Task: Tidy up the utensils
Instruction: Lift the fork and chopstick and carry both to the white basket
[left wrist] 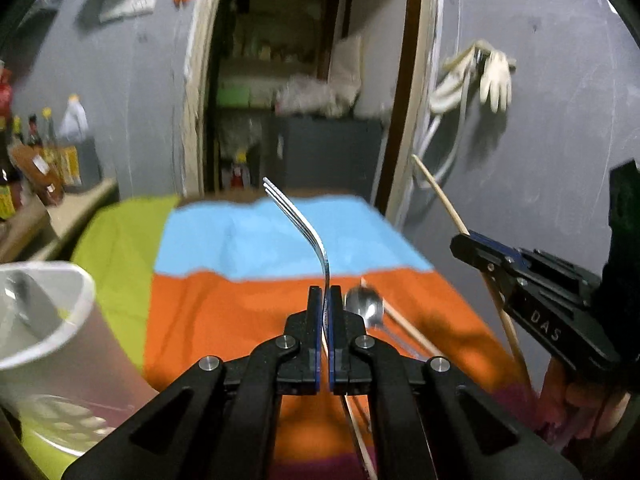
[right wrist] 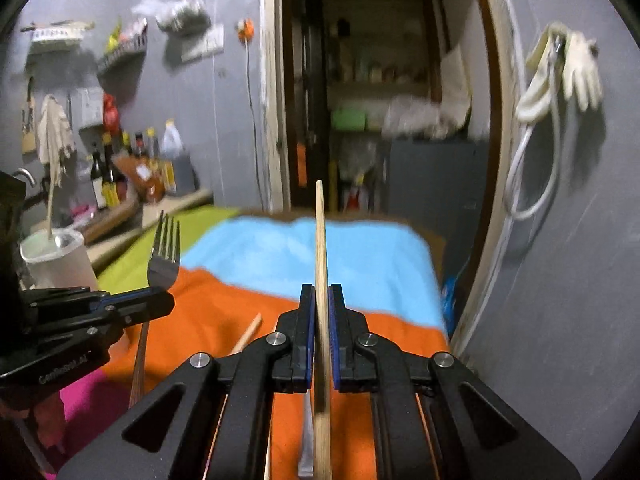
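- Your left hand-held gripper (left wrist: 325,300) is clamped on a metal fork (left wrist: 308,232), tines up, above the orange stripe of the cloth-covered table (left wrist: 240,320).
- Your right hand-held gripper (right wrist: 320,300) pinches a wooden chopstick (right wrist: 321,248) upright over the same cloth.
- Lower down, a spoon (left wrist: 366,308) and another chopstick (left wrist: 408,328) lie on the orange stripe.
- Farther left, the white holder cup (right wrist: 56,260) stands holding a chopstick.

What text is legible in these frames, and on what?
"DAS" on the body of the right gripper, seen from the left wrist.
"GenRobot.AI" on the body of the left gripper, seen from the right wrist; slightly blurred.
Bottle labels on the counter: too blurred to read.
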The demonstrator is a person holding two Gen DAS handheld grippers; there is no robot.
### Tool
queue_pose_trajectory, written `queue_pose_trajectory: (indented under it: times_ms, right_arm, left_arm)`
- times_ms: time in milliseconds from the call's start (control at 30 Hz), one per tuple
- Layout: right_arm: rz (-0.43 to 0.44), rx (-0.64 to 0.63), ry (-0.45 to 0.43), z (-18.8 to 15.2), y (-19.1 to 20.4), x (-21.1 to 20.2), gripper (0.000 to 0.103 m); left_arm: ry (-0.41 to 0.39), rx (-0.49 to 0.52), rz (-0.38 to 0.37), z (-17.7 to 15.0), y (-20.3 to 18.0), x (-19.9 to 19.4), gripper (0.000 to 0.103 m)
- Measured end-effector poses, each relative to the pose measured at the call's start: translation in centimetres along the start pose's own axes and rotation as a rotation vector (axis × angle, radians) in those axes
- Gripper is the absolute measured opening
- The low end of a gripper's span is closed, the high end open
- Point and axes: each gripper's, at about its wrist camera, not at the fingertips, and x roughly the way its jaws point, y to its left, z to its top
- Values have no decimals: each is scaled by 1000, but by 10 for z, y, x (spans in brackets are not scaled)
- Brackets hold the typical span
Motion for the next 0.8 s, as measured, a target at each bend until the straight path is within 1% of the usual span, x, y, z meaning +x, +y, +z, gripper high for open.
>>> queue_pose_trajectory:
  times_ms: [100, 200, 400, 567, 667, 800]
  right_arm:
    - [-19, -7, -109, 11, 9, -17, 4]
    - [-19, -16, -196, 22, 19, -32, 4]
    - [33, -13, -345, 49, 50, -49, 4]
    - [104, -7, -423, 72, 81, -50, 4]
    - [157, 35, -461, 88, 98, -41, 4]
    - [230, 79, -477, 108, 124, -28, 4]
  left_arm:
    - [-77, 0, 16, 14, 1, -17, 0]
    - [-139, 18, 39, 25, 5, -35, 0]
    - [-268, 35, 91, 44, 22, -78, 0]
    - [-328, 32, 152, 60, 45, -107, 0]
    - [-349, 22, 196, 65, 64, -122, 0]
    - [-372, -13, 261, 68, 98, -138, 1]
